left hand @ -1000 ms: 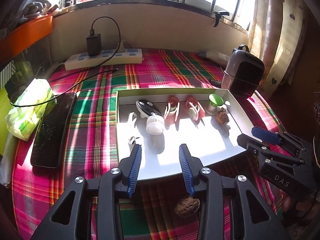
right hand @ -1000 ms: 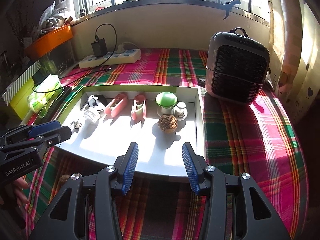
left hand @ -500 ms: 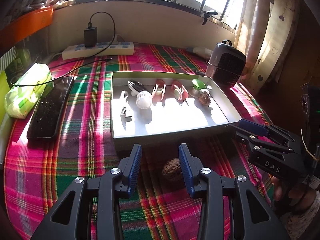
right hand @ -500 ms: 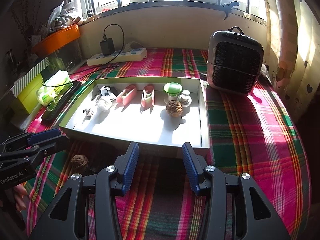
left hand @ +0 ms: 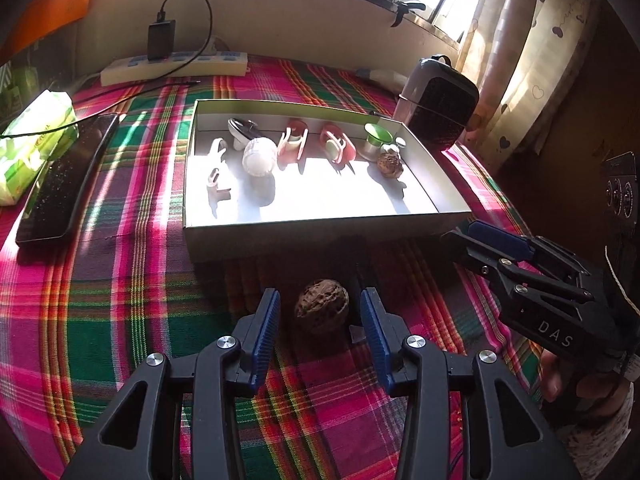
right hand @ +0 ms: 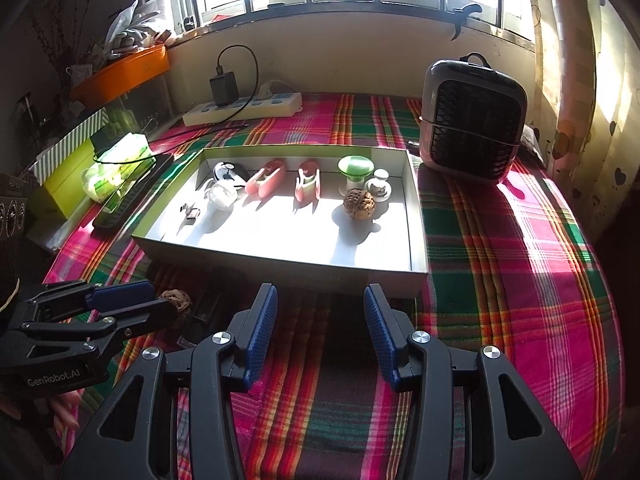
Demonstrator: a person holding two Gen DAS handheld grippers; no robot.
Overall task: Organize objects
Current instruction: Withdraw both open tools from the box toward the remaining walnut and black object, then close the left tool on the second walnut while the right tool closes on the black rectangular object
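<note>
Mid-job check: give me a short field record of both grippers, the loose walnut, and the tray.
left gripper: open, jaws just opened further; straddles the loose walnut, pads not touching it
right gripper: open, nothing between its jaws, above the cloth in front of the tray
brown wrinkled walnut on the cloth: outside the tray, near its front wall
shallow white cardboard tray: holds a second walnut, two pink clips, a green-topped piece and small white items
surface: plaid tablecloth
</note>
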